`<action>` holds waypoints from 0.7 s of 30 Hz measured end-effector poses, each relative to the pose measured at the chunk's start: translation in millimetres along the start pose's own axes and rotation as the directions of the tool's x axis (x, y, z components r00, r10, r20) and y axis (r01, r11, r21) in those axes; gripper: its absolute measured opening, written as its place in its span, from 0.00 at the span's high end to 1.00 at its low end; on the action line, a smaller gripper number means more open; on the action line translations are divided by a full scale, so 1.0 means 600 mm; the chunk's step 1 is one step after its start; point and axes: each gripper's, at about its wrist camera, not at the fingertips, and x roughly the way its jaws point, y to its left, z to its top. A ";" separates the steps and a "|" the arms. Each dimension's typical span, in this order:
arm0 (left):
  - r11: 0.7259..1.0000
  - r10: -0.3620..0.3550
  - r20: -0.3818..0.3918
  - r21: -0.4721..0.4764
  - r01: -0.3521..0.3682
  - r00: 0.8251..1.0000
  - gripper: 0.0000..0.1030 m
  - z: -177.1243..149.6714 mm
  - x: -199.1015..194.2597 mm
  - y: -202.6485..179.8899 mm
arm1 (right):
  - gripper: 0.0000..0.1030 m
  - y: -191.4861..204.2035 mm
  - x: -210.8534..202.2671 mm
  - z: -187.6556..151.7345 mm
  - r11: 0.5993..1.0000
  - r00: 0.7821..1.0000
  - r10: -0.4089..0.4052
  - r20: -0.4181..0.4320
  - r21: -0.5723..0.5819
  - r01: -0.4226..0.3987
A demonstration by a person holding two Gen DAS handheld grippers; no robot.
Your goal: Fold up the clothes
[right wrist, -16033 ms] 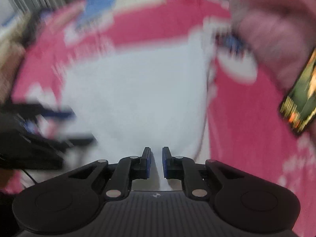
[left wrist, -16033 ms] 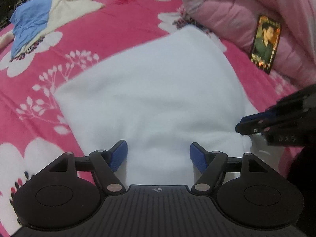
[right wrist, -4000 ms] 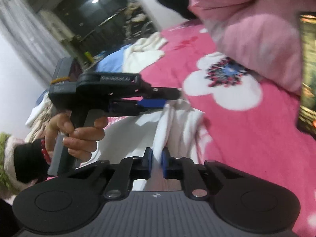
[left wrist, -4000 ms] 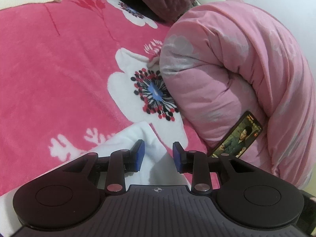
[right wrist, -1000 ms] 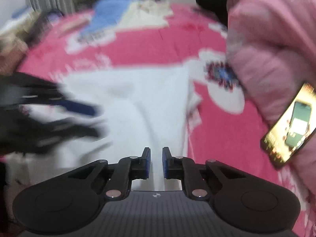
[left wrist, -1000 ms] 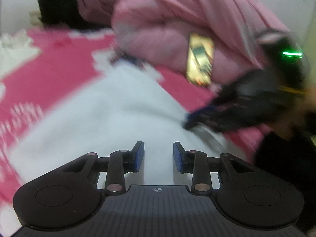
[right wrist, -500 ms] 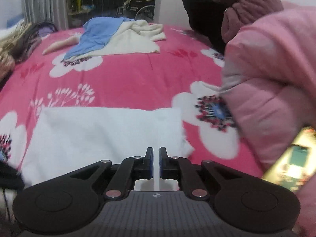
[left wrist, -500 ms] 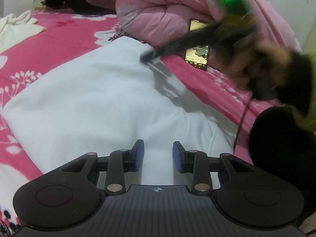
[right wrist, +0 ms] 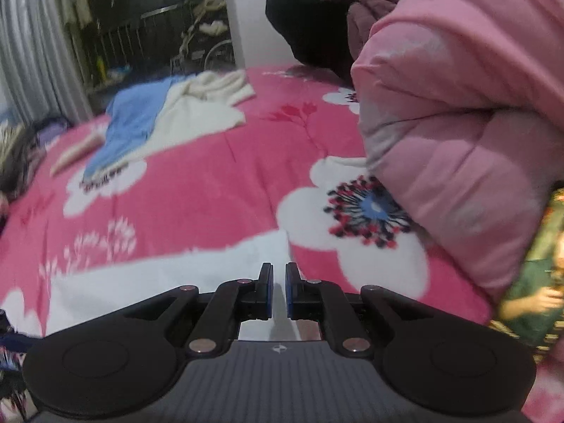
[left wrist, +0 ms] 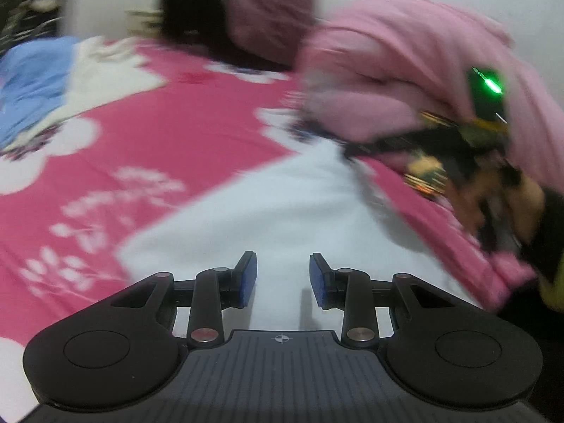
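A folded white garment (left wrist: 282,211) lies flat on the pink flowered bedspread (right wrist: 211,176). My left gripper (left wrist: 283,278) hovers over its near part, open, with nothing between the blue pads. In the left wrist view my right gripper (left wrist: 349,153) is a dark blur at the garment's far right corner, held by a hand (left wrist: 500,197). Seen from its own camera, my right gripper (right wrist: 279,289) sits over that corner of the white garment (right wrist: 158,282). Its jaws stand barely apart and are opening, and no cloth is pinched between them.
A bulky pink duvet (right wrist: 458,105) is heaped on the right, with a lit phone (right wrist: 539,275) leaning against it. Blue and cream clothes (right wrist: 141,120) lie at the bed's far left. Dark bedding (right wrist: 310,24) sits at the head of the bed.
The right gripper has slid along the white garment to its far right corner and its jaws have parted slightly. The left gripper's view has swung left, and its jaws stay as wide.
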 end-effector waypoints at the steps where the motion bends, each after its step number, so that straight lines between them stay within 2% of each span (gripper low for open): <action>1: 0.999 0.037 -0.018 -0.029 -0.037 0.999 0.67 -0.001 0.014 0.017 | 0.94 -0.007 0.020 -0.006 1.000 1.000 -0.014 -0.016 0.022 0.014; 2: 0.998 0.035 -0.024 -0.057 -0.036 0.999 0.69 -0.004 0.019 0.028 | 0.93 -0.015 0.041 -0.013 0.998 0.999 -0.034 -0.039 0.042 0.036; 4: 0.994 0.032 -0.034 -0.105 -0.035 0.999 0.68 -0.010 0.026 0.047 | 0.92 -0.037 0.049 -0.023 0.990 1.000 -0.010 -0.027 0.140 0.014; 6: 0.996 0.043 -0.040 -0.076 -0.046 0.998 0.67 -0.005 0.016 0.037 | 0.89 -0.056 0.023 -0.023 0.974 1.000 0.009 0.010 0.226 -0.011; 9: 0.997 0.037 -0.053 -0.069 -0.041 0.998 0.67 0.008 0.010 0.034 | 0.89 -0.095 -0.040 -0.038 0.950 0.996 -0.008 0.084 0.311 -0.018; 11: 0.996 0.022 -0.060 -0.081 -0.027 0.998 0.66 0.026 0.016 0.031 | 0.84 -0.125 -0.060 -0.057 0.922 0.996 -0.010 0.090 0.386 -0.025; 13: 0.995 0.003 -0.065 -0.100 -0.010 0.998 0.65 0.046 0.031 0.022 | 0.84 -0.151 -0.070 -0.082 0.888 0.997 0.013 0.080 0.457 -0.048; 17: 0.989 -0.032 -0.082 -0.145 0.020 0.996 0.64 0.074 0.069 -0.003 | 0.75 -0.171 -0.073 -0.116 0.850 0.997 0.048 0.064 0.521 -0.075; 21: 0.989 -0.042 -0.093 -0.147 0.028 0.995 0.62 0.085 0.096 -0.035 | 0.72 -0.170 -0.068 -0.112 0.861 0.996 0.069 0.064 0.501 -0.092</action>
